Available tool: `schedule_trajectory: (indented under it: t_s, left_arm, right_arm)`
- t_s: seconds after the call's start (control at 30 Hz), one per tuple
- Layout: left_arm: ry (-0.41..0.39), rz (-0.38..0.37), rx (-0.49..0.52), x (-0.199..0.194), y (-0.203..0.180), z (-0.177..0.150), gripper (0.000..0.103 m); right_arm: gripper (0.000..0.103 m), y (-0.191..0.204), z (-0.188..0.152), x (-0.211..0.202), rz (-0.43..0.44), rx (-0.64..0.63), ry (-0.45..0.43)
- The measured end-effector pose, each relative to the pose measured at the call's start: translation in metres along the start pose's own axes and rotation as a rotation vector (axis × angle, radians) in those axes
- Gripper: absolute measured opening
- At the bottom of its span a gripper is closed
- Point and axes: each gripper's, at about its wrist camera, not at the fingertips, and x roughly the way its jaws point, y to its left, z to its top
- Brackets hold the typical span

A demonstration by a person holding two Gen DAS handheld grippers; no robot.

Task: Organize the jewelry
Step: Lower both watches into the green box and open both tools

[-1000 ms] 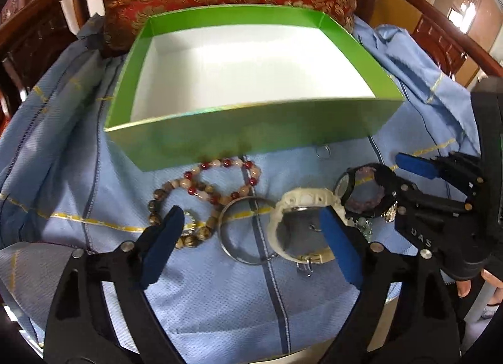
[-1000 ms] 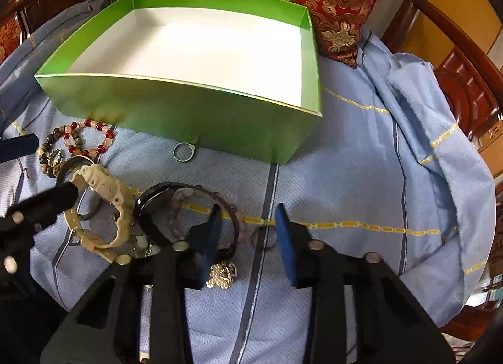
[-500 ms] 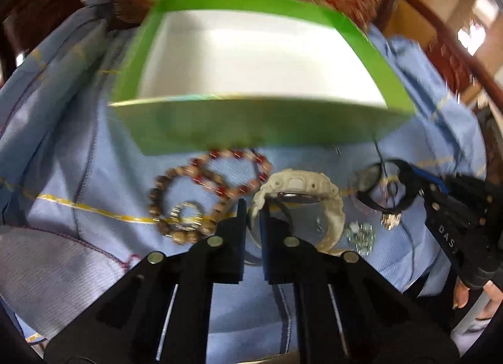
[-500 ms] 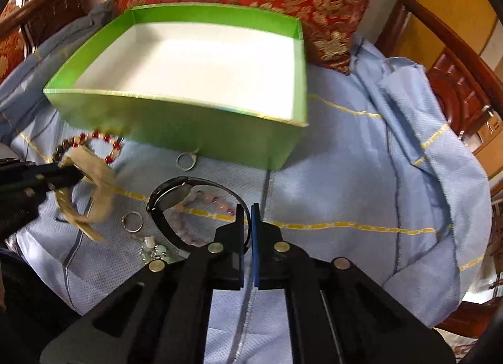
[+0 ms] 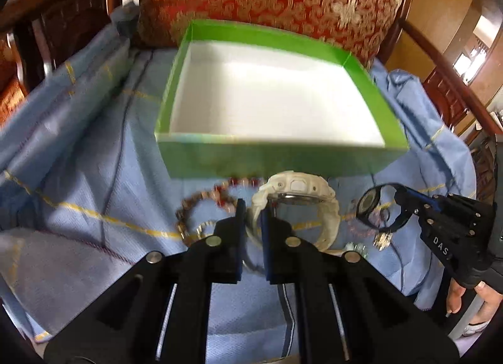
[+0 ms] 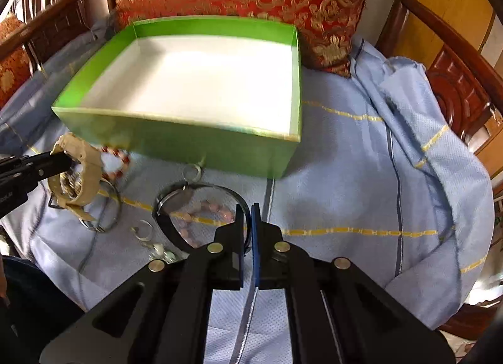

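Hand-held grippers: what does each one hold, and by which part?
Left: cream plastic watch, by its strap. Right: black plastic watch, by its strap.

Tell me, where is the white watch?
The left gripper pinches the white watch by its strap, just before the green box, beside the red bead bracelet.

Two watches (image 5: pixel 295 197), one box (image 5: pixel 276 156).
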Motion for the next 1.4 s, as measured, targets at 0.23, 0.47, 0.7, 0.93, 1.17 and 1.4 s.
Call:
schedule_trajectory:
  t_s: [0.23,0.47,0.7,0.93,1.17,1.4]
  left_arm:
    - [-0.133,-0.012,-0.018,-0.02,0.004,0.06,0.01]
    - [-0.068,0.074,-0.084,0.035,0.021,0.09,0.01]
    - [-0.045,0.142,-0.068,0.06,0.009,0.086,0.029]
    - [-0.155,0.08,-0.047,0.008,0.001,0.068,0.04]
    - [-0.097,0.036,0.038,-0.014,-0.012,0.02,0.061]
    - [0.021,0.123,0.102,0.015,-0.021,0.005,0.069]
  right_arm:
    - [0.004,-0.002,0.052,-0.033,0.04,0.024,-0.154]
    - [0.004,0.003,0.097,0.012,-0.012,-0.015,-0.123]
    - [0.027,0.009,0.099,0.042,-0.032,-0.032,-0.067]
    - [0.055,0.001,0.078,-0.017,0.031,-0.041,-0.182]
    - [0.065,-0.012,0.043,-0.037,0.15,-0.083,-0.143]
    - [0.065,-0.007,0.011,-0.004,0.187,-0.138,-0.076]
